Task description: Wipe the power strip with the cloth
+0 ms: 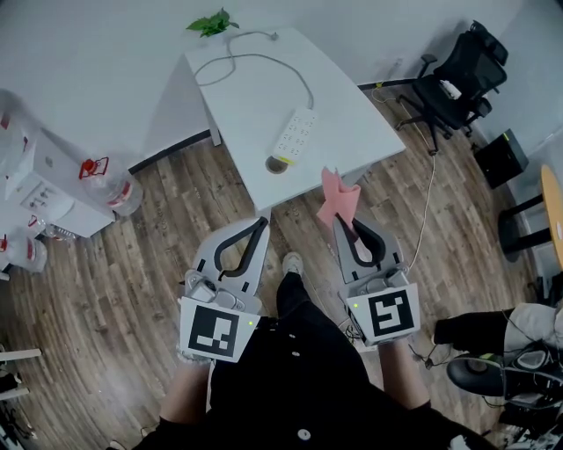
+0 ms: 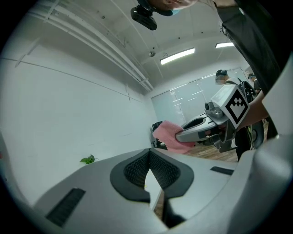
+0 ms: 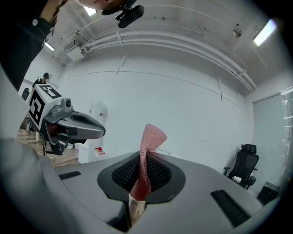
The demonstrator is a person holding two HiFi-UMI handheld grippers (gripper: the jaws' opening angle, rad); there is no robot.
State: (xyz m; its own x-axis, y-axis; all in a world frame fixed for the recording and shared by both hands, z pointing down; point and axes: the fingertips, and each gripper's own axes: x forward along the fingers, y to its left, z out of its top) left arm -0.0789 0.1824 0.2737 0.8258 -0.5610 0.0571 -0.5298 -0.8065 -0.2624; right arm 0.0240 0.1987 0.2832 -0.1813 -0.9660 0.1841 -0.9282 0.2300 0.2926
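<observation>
The white power strip lies on the white table, its grey cable looping toward the far edge. My right gripper hangs over the wood floor short of the table's near corner, shut on a pink cloth that sticks up from the jaws. In the right gripper view the cloth rises in a twisted strip from the right gripper. My left gripper sits beside it, shut and holding nothing, as the left gripper view confirms. Both are well short of the strip.
A black office chair stands right of the table, a black box beyond it. Water bottles and a white cabinet stand at the left. A green plant is behind the table. A cable hole is near the strip.
</observation>
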